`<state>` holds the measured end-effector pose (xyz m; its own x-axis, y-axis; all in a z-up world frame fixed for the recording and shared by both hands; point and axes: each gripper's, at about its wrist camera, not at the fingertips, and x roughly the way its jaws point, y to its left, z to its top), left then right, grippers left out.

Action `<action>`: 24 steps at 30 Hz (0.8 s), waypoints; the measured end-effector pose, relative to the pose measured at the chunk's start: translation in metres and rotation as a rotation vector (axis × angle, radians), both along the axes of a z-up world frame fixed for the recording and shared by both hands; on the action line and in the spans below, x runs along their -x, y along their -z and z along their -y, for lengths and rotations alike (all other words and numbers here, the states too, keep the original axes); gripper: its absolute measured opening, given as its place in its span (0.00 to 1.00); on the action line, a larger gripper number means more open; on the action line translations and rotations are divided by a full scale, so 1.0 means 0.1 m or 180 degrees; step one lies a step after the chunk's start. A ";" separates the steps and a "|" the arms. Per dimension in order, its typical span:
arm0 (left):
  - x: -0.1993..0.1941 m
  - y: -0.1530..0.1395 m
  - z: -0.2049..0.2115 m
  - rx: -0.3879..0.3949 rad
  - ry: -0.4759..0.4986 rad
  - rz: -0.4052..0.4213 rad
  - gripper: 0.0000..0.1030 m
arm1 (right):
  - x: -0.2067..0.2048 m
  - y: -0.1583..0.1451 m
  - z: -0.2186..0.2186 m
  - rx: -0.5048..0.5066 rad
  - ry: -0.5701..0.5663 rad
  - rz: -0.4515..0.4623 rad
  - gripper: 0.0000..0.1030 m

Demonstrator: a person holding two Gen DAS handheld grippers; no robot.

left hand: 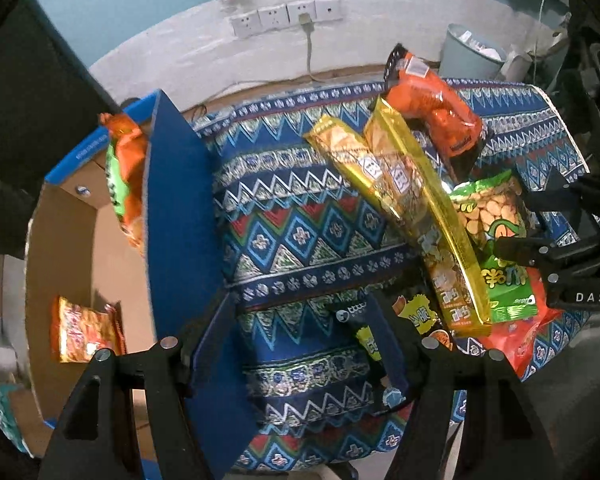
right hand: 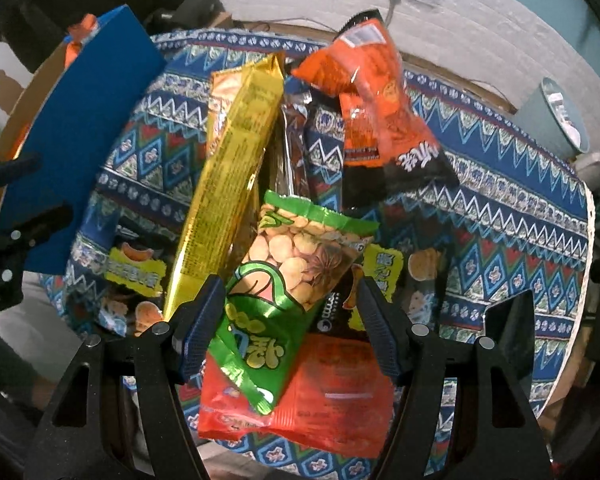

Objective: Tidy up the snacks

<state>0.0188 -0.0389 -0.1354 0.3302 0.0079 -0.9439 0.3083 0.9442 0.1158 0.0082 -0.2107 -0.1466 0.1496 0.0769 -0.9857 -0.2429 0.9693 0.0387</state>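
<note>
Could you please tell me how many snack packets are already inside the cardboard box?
2: an orange-and-green packet leaning against the far end of the cardboard box, and an orange packet on its floor, nearer the camera. Others may be hidden.

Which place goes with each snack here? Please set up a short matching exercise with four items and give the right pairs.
Things:
1. green peanut bag
2. gold packet
3. orange bag with black end
4. small orange packet

Places:
A. inside the cardboard box, on its floor
B. between the open fingers of the right gripper, on top of a red bag
C. farthest toward the wall sockets, on the patterned cloth
D. long and slanting, between the box's blue flap and the green bag

Pairs: 1-B, 2-D, 3-C, 4-A
</note>
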 end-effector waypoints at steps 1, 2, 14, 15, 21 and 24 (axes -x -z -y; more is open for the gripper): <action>-0.01 0.04 0.01 0.0003 -0.0015 -0.0038 0.68 | -0.01 0.03 0.00 0.0002 0.0007 -0.0018 0.67; -0.01 0.06 0.01 0.0010 -0.0020 -0.0058 0.68 | -0.01 0.06 0.00 -0.0021 0.0016 -0.0034 0.67; -0.06 0.28 0.08 0.0241 -0.0169 -0.0389 0.73 | -0.10 0.24 -0.06 -0.0275 0.0096 -0.0174 0.73; -0.06 0.29 0.11 0.0225 -0.0156 -0.0404 0.73 | -0.10 0.24 -0.07 -0.0267 0.0088 -0.0154 0.73; -0.04 0.39 0.23 0.0190 -0.0113 -0.0491 0.75 | -0.07 0.17 0.02 -0.0299 0.0042 -0.0150 0.50; -0.06 0.46 0.26 0.0193 -0.0164 -0.0579 0.75 | -0.02 0.12 0.12 -0.0203 0.0031 -0.0105 0.42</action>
<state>0.0249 -0.0652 -0.1814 0.1549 -0.0382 -0.9872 0.2700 0.9628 0.0051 0.0103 -0.2229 -0.1588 0.1183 0.1385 -0.9833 -0.2311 0.9669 0.1084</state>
